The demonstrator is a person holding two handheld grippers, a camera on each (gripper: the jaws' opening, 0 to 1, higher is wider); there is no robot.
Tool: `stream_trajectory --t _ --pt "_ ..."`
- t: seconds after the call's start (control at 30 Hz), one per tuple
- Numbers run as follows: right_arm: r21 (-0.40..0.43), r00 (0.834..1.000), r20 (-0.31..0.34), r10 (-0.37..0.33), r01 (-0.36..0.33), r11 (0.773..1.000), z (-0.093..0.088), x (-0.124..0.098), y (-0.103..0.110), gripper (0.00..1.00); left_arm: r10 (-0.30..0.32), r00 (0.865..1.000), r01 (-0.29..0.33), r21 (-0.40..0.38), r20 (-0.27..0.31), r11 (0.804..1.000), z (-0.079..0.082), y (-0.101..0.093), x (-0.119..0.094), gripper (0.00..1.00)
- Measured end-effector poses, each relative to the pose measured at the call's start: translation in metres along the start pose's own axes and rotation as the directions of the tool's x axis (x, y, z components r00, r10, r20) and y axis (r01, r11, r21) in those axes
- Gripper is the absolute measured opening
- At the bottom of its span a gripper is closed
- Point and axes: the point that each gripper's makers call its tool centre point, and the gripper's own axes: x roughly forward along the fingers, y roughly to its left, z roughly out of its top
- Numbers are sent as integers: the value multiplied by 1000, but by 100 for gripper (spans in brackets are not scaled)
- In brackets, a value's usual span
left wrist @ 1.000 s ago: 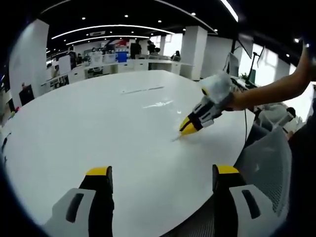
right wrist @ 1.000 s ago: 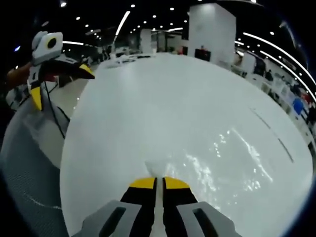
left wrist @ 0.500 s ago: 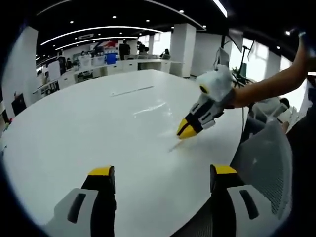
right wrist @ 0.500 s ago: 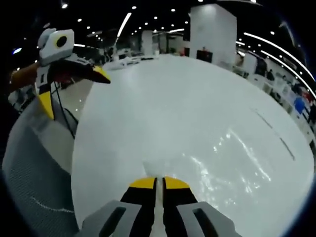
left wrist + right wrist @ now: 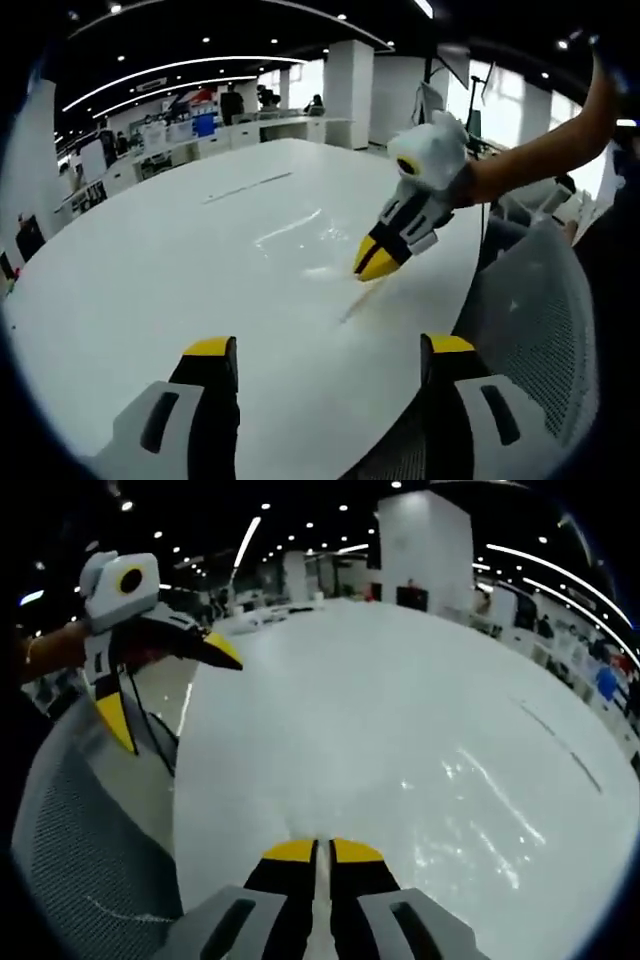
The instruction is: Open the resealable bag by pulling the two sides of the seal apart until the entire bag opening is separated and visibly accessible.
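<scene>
Open-plan office indicated: large white table (image 5: 150,270), mesh chair (image 5: 540,330) at 4 o'clock, desk rows (image 5: 230,130) toward 11 o'clock, white columns (image 5: 425,540), recessed ceiling lights (image 5: 250,530), monitors (image 5: 455,95) toward 1 o'clock.

The bag (image 5: 300,235) lies on the bench (image 5: 150,270) near its edge, the mesh chair (image 5: 535,340) just beyond that edge.

The left gripper (image 5: 325,355) has its jaws spread wide over a white table (image 5: 150,260). The right gripper (image 5: 377,262) comes in from the right, its yellow tips together on the corner of a clear bag (image 5: 315,240), which seems partly lifted; the glare makes this uncertain.
</scene>
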Motion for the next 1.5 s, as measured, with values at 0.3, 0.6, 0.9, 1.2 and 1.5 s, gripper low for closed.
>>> stream_trajectory --t 0.3,0.6,0.9,1.2,1.5 --pt "28 1000 18 9 -9 1000 0 -5 16 0 -13 999 15 43 -33 999 -6 -5 7 64" --pt "53 999 43 28 -30 998 2 -10 35 0 -58 996 64 110 -61 992 -3 -17 17 58" --pt "67 998 57 39 -43 997 4 -14 46 0 -98 992 111 182 -79 977 3 -26 28 49" --pt "80 996 77 36 -42 996 7 -18 52 0 -81 990 108 258 -111 960 4 -30 40 42" --pt "81 996 84 41 -48 996 8 -20 58 0 -148 981 178 279 -125 944 1 -42 52 32"
